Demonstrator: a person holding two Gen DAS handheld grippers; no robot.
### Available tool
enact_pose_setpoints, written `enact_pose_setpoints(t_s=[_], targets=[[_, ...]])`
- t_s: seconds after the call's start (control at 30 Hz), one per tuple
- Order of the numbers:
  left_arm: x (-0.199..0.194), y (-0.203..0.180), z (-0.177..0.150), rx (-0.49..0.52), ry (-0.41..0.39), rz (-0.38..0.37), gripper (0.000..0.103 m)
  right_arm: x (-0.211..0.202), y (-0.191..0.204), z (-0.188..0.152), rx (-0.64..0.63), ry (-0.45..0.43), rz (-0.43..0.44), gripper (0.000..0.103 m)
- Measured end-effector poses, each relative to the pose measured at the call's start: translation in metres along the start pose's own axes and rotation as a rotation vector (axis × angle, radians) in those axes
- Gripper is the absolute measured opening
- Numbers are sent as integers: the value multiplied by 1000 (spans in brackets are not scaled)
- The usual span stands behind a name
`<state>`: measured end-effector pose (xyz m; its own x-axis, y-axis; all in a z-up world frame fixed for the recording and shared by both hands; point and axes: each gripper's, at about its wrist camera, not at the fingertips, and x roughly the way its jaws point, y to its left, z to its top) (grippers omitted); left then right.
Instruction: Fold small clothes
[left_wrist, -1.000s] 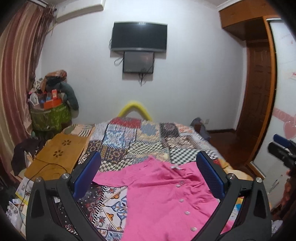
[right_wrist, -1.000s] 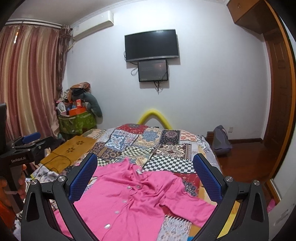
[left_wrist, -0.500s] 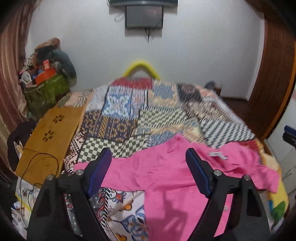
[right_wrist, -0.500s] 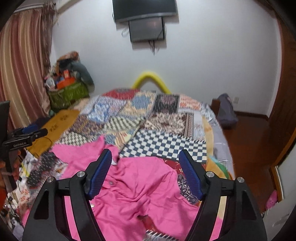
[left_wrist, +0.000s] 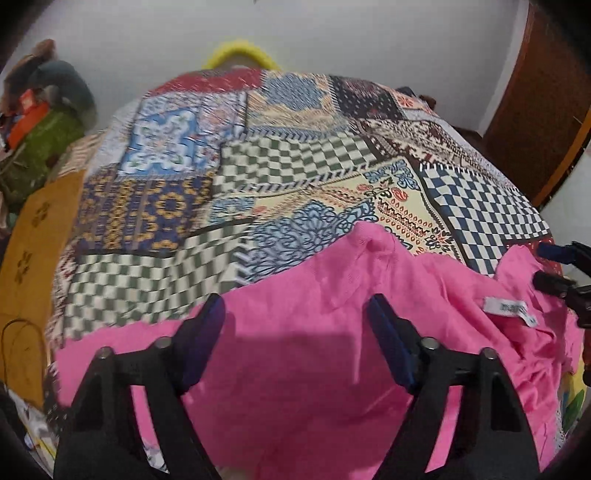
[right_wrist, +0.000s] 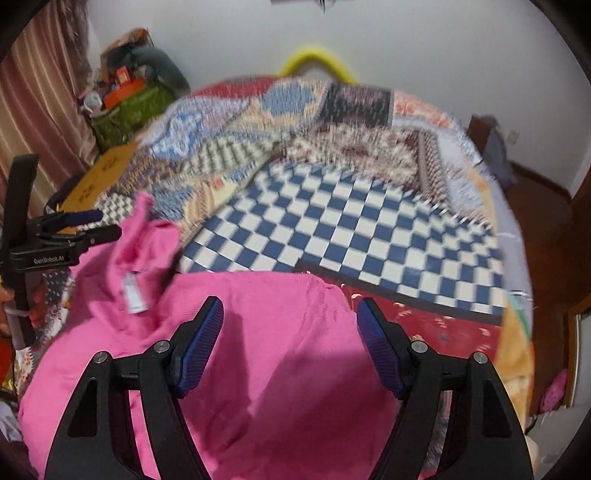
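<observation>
Patchwork bedspread (left_wrist: 303, 155), yellow curved headboard (right_wrist: 317, 61), green basket (right_wrist: 129, 107) of clutter, striped curtain (right_wrist: 33, 92)

We are counting one pink shirt (left_wrist: 314, 369), one patchwork bedspread (left_wrist: 295, 155), two grippers: left gripper (left_wrist: 295, 332), right gripper (right_wrist: 290, 334).

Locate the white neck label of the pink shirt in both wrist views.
Left wrist: white label at right, on the pink shirt, right of the left gripper.
Right wrist: label at left, left of the right gripper.
Shared landmark: the blue-and-white checked patch behind the shirt.
</observation>
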<state>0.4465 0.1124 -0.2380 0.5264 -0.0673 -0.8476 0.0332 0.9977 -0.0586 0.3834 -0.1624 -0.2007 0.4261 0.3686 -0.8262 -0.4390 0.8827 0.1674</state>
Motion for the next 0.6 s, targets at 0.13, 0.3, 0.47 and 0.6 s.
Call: enact_pose_setpoints(t_s=[0.13, 0.3, 0.47, 0.6], targets=[[19, -4, 3, -21, 41, -90, 35, 13, -2, 1, -22, 14, 12, 43], [15, -17, 6, 51, 22, -69, 4, 13, -3, 8, -56, 24, 24, 6], [18, -7, 19, 56, 18, 64, 2, 17, -15, 22, -67, -3, -41, 5], [31, 22, 29, -33, 39, 132, 2, 15, -42, 33, 18, -48, -101, 5]])
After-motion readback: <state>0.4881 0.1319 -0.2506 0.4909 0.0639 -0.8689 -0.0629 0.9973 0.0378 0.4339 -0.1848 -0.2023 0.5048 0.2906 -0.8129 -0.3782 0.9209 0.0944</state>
